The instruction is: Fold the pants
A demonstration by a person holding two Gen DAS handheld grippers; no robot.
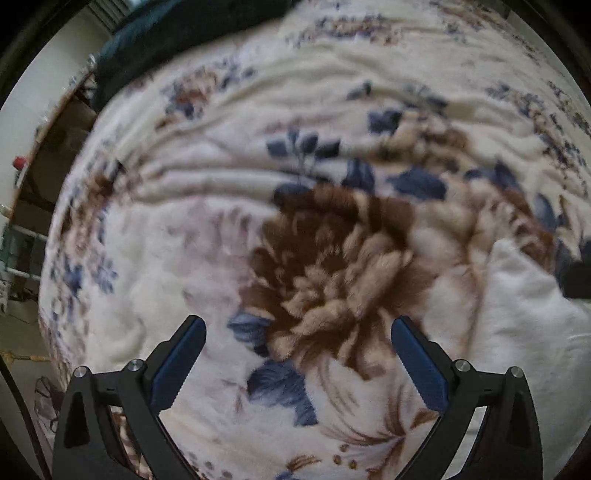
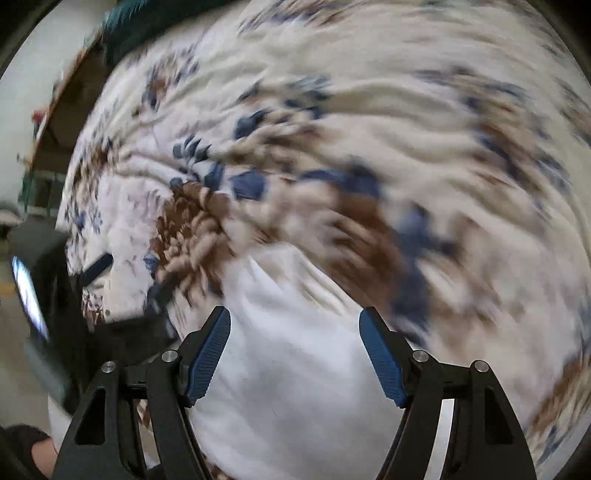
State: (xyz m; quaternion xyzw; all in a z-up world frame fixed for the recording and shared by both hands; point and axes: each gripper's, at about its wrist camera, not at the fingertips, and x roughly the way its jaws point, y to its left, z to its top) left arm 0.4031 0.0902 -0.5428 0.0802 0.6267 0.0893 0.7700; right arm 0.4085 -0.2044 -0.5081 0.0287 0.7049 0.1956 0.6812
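White pants (image 2: pixel 295 387) lie on a floral fleece blanket (image 2: pixel 406 147) on a bed. My right gripper (image 2: pixel 294 313) hangs open just above the white cloth, nothing between its blue pads; this view is smeared by motion. The left gripper (image 1: pixel 298 322) stands open over the big brown flower of the blanket (image 1: pixel 332 110), holding nothing. In the left wrist view the pants (image 1: pixel 528 325) show as a white fold at the right, clear of the fingers. The right wrist view also shows the left gripper (image 2: pixel 127 282) at the left, open over the blanket.
A dark teal cloth (image 1: pixel 177 33) lies at the far end of the bed. Wooden furniture (image 1: pixel 55 147) and floor run along the bed's left edge. A dark sleeve (image 2: pixel 26 443) is at the lower left of the right wrist view.
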